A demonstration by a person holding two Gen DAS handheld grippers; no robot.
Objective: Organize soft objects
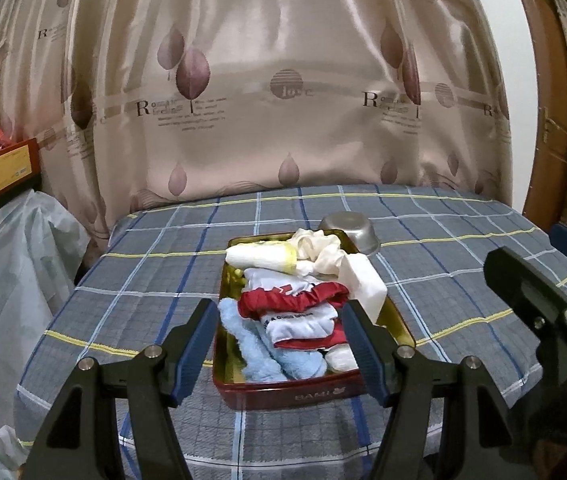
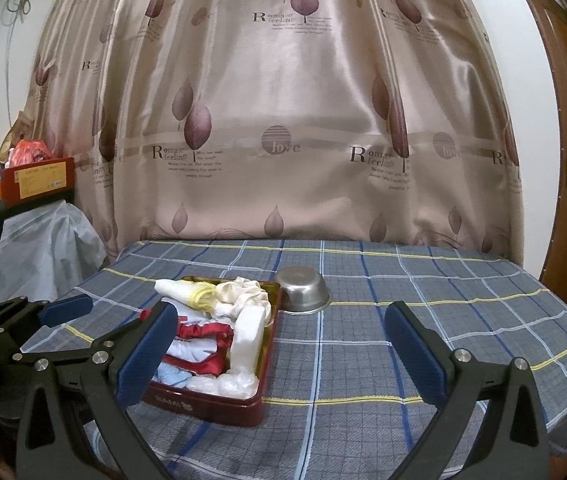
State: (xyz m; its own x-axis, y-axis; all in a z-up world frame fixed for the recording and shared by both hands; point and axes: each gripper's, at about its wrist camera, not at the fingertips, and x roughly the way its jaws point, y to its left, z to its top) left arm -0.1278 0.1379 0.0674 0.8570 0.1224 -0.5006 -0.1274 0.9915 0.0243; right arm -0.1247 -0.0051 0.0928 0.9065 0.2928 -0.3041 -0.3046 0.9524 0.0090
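Note:
A red rectangular tin point(image 1: 303, 394) sits on the plaid-covered table, filled with soft items. These are a light blue cloth point(image 1: 259, 352), a red and white garment point(image 1: 299, 300), a white roll with a yellow band point(image 1: 259, 258), a cream cloth point(image 1: 319, 246) and a white folded piece point(image 1: 367, 280). My left gripper point(image 1: 278, 306) is open, its blue pads on either side of the tin's near half, gripping nothing. In the right wrist view the tin point(image 2: 211, 404) lies to the lower left. My right gripper point(image 2: 279, 312) is open wide and holds nothing.
An upturned steel bowl point(image 1: 351, 228) point(image 2: 303, 290) rests just behind the tin. The plaid cloth point(image 2: 403, 320) stretches bare to the right. A satin curtain hangs behind the table. At left stand an orange box point(image 2: 39, 178) and a plastic-covered pile.

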